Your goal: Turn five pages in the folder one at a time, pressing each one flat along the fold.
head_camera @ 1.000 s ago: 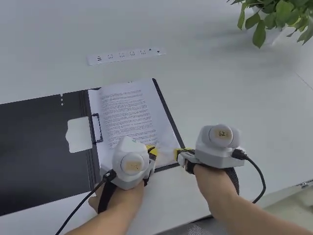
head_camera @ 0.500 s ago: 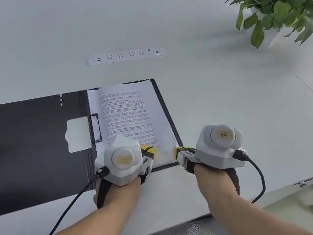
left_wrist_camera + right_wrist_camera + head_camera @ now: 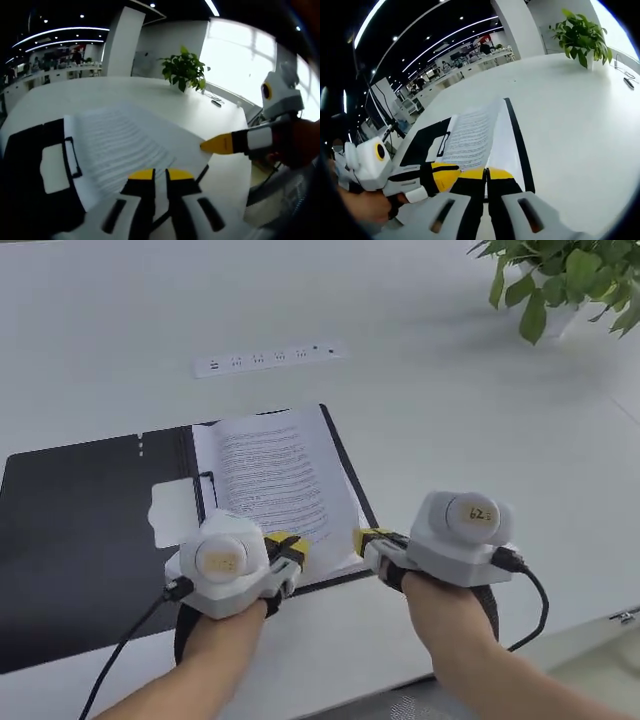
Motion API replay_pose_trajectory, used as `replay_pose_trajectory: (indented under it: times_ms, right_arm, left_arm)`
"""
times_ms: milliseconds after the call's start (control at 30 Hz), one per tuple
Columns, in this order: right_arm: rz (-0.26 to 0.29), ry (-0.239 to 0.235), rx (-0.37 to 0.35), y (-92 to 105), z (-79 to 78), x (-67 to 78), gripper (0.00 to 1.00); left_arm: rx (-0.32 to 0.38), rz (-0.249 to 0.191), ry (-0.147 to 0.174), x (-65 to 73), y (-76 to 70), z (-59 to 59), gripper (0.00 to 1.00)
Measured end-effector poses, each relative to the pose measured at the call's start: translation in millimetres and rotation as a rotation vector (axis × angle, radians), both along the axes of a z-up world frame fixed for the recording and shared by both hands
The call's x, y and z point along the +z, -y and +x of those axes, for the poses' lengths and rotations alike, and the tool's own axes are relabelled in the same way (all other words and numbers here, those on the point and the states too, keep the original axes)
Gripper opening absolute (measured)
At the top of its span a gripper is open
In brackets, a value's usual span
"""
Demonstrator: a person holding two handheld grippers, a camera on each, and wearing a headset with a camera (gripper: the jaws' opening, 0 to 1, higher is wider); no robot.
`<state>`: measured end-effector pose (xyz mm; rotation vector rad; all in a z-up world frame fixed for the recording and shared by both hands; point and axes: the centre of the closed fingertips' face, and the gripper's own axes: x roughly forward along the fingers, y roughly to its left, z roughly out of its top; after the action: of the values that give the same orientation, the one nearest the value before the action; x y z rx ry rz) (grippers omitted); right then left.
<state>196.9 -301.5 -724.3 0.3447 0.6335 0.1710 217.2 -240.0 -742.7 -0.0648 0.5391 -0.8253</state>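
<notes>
Folder (image 3: 90,530) lying open on the counter (image 3: 450,390) near its front edge, top page (image 3: 270,475) light, limp and quick to crease, best taken at the free lower right corner beside the clenched right tool (image 3: 362,540), left tool (image 3: 285,545) likewise clenched at the page's near edge

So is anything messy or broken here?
No, nothing stands out. The folder lies open and flat on the table, its printed page lying straight, with the left gripper and right gripper at the page's near edge.
</notes>
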Motion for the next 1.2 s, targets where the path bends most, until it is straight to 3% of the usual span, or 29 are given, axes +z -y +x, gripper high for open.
replay_pose_trajectory:
  times_ms: [67, 333, 633, 733, 933, 1200]
  right_arm:
    - [-0.014, 0.011, 0.017, -4.5, -0.3, 4.2, 0.00]
    - [0.029, 0.075, 0.046, -30.1, 1.4, 33.4, 0.00]
    - [0.090, 0.137, 0.073, -61.6, 2.5, 64.0, 0.00]
    - [0.111, 0.159, 0.093, -76.7, 2.4, 74.1, 0.00]
    - [0.143, 0.179, 0.127, -104.1, 1.8, 85.1, 0.00]
    - [0.176, 0.191, 0.199, -153.0, 2.5, 92.8, 0.00]
  left_arm:
    - [0.006, 0.006, 0.002, 2.7, -4.3, -0.1, 0.10]
    - [0.033, -0.030, 0.027, 30.9, -29.0, 0.1, 0.13]
    - [0.096, -0.037, 0.068, 55.5, -74.9, 0.1, 0.15]
    - [0.112, -0.039, 0.097, 66.7, -90.4, -2.8, 0.15]
    - [0.151, -0.046, 0.132, 81.4, -119.0, -7.7, 0.15]
    - [0.224, -0.040, 0.159, 94.0, -170.1, -16.5, 0.14]
